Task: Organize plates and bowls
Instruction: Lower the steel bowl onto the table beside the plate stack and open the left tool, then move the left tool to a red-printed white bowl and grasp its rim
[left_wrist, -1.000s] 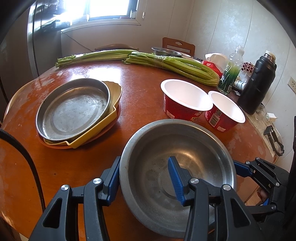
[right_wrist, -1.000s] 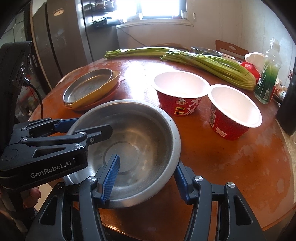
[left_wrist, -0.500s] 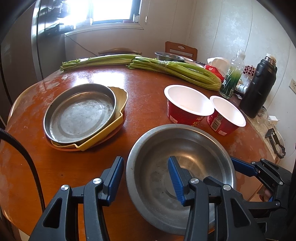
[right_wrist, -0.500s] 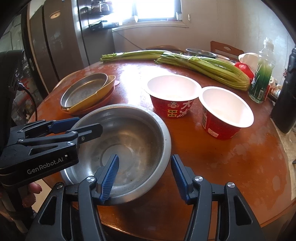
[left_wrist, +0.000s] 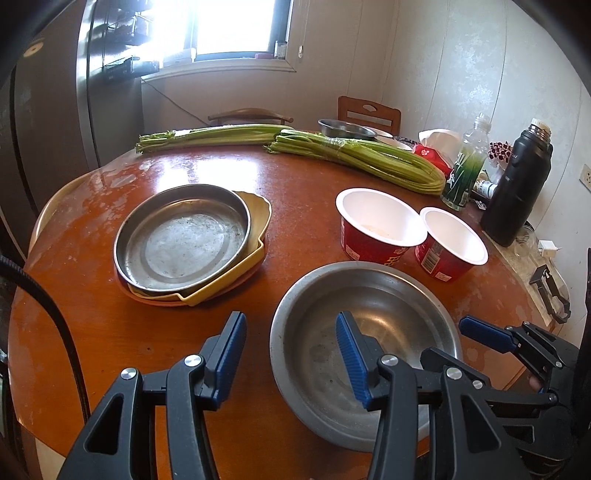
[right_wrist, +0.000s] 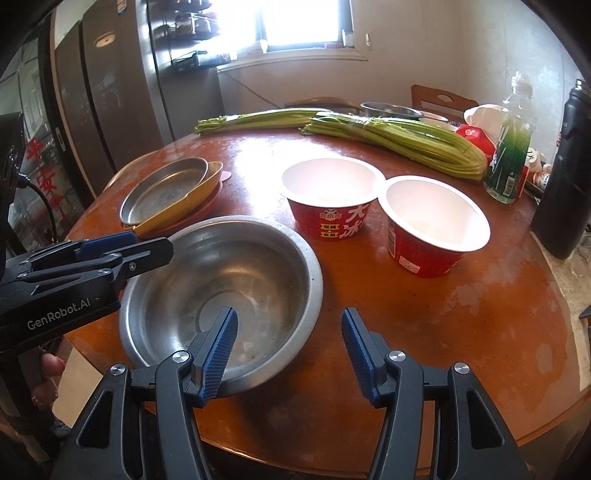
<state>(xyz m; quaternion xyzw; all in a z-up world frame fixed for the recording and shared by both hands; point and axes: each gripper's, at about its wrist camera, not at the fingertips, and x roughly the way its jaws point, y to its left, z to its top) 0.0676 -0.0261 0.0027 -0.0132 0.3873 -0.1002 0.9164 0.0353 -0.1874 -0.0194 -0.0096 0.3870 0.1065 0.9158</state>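
Here we are over the round wooden surface (left_wrist: 295, 184), and part of the stacking looks done: a steel pan (left_wrist: 183, 236) sits nested in a yellow dish (left_wrist: 255, 236) on a reddish plate, at middle left of the left view. Still loose: the big steel bowl (left_wrist: 365, 332) at lower centre, and two red paper bowls (right_wrist: 332, 192) side by side, rims touching, just beyond it toward the upper right.

The left tongs (left_wrist: 288, 354) are spread, straddling the steel bowl's near-left rim, one pad inside, one outside, not pinching. The right tongs (right_wrist: 288, 343) are spread too, across the bowl's near-right rim, nothing gripped.

Room to work: the steel bowl sits close to the near edge of the surface, so careful with any pull back. Open wood lies between bowl and stack; celery bundles (right_wrist: 399, 136), a bottle (right_wrist: 511, 155) and a dark flask (left_wrist: 517, 192) crowd the far right.
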